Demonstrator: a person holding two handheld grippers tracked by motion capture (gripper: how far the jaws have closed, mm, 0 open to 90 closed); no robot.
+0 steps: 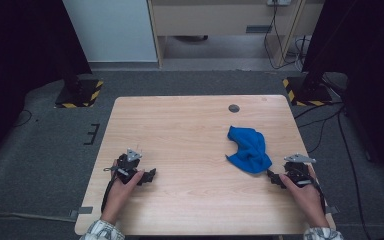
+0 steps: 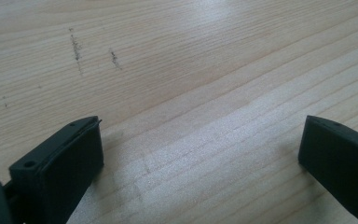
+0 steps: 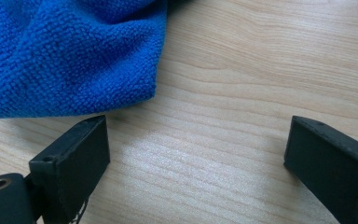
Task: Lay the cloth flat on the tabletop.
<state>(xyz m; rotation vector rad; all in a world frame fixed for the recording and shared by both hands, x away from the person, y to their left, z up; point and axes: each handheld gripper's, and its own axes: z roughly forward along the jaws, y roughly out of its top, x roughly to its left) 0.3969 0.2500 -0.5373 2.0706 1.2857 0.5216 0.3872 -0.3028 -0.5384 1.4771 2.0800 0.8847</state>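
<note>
A crumpled blue cloth [image 1: 249,148] lies on the right half of the wooden table [image 1: 190,150]. My right gripper [image 1: 275,178] rests low on the table just right of the cloth's near end, held by a hand. Its jaws stand wide apart in the right gripper view, gripper [image 3: 198,154], with bare wood between them and the blue cloth [image 3: 70,56] just beyond the left jaw. My left gripper [image 1: 150,176] sits near the table's front left, held by the other hand. In the left gripper view the gripper [image 2: 200,154] is open over bare wood.
A small round grey grommet [image 1: 234,108] sits in the table near its far edge. Faint dark scuff marks [image 2: 77,46] cross the wood ahead of the left gripper. Grey carpet surrounds the table, with stand bases [image 1: 79,93] at both far corners and cables on the right.
</note>
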